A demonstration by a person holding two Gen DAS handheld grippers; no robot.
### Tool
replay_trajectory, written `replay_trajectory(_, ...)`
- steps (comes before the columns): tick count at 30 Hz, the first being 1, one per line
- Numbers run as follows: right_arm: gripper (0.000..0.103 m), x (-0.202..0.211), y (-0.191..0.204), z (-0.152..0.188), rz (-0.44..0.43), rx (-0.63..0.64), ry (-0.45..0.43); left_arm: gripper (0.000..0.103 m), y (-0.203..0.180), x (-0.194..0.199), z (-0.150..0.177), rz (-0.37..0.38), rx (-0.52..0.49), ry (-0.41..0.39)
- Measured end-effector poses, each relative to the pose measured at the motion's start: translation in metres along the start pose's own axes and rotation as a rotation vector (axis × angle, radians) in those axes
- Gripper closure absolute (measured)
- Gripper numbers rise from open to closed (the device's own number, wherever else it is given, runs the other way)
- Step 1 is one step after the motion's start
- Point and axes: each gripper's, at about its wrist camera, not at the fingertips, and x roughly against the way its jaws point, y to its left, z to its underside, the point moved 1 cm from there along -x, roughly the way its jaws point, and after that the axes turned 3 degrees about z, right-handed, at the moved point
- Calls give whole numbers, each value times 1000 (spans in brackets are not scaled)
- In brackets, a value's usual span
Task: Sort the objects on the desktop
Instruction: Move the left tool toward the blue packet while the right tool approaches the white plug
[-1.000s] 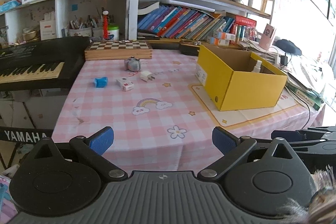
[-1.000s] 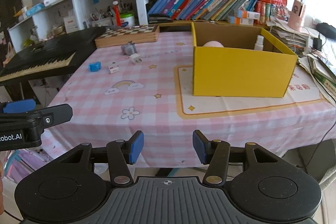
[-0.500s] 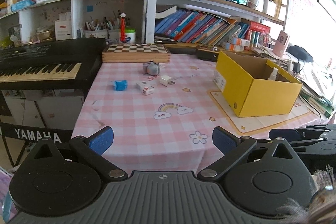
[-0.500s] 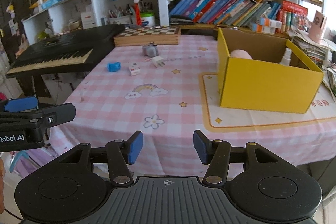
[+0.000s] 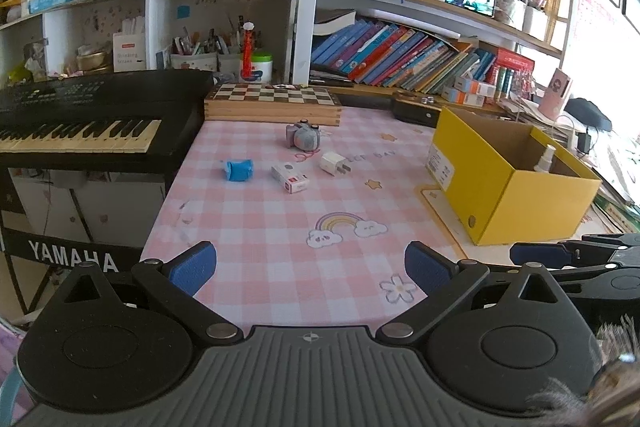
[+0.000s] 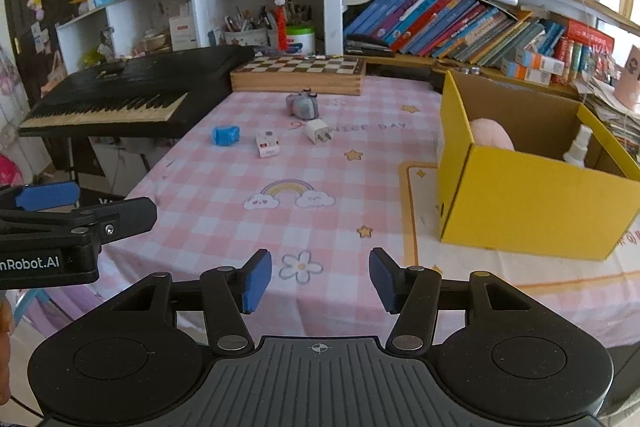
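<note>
Four small objects lie at the far middle of the pink checked tablecloth (image 5: pixel 256 227): a grey toy camera (image 5: pixel 303 135) (image 6: pixel 303 105), a blue roll (image 5: pixel 239 169) (image 6: pixel 225 135), a small white-and-red box (image 5: pixel 290 179) (image 6: pixel 267 143) and a white charger plug (image 5: pixel 334 163) (image 6: pixel 317 131). A yellow cardboard box (image 5: pixel 500 187) (image 6: pixel 532 195) stands at the right, holding a pink soft thing (image 6: pixel 490 134) and a white spray bottle (image 6: pixel 576 147). My left gripper (image 5: pixel 310 267) hangs open over the table's near edge. My right gripper (image 6: pixel 319 283) is also open and empty, well short of the objects.
A black Yamaha keyboard (image 5: pixel 80 115) borders the table's left side. A wooden chessboard box (image 5: pixel 272 105) lies along the back edge, with loaded bookshelves (image 5: pixel 400 59) behind. Papers and books are stacked at the far right.
Both grippers have shifted sideways to the left, so the table and yellow box now sit further right in both views. Neither holds anything.
</note>
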Motion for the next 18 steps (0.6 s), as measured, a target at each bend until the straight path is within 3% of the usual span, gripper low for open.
replay_trajectory(18,48,-69,-19,-52,-64,47,28,1,5,-70,-40,-67,42,23)
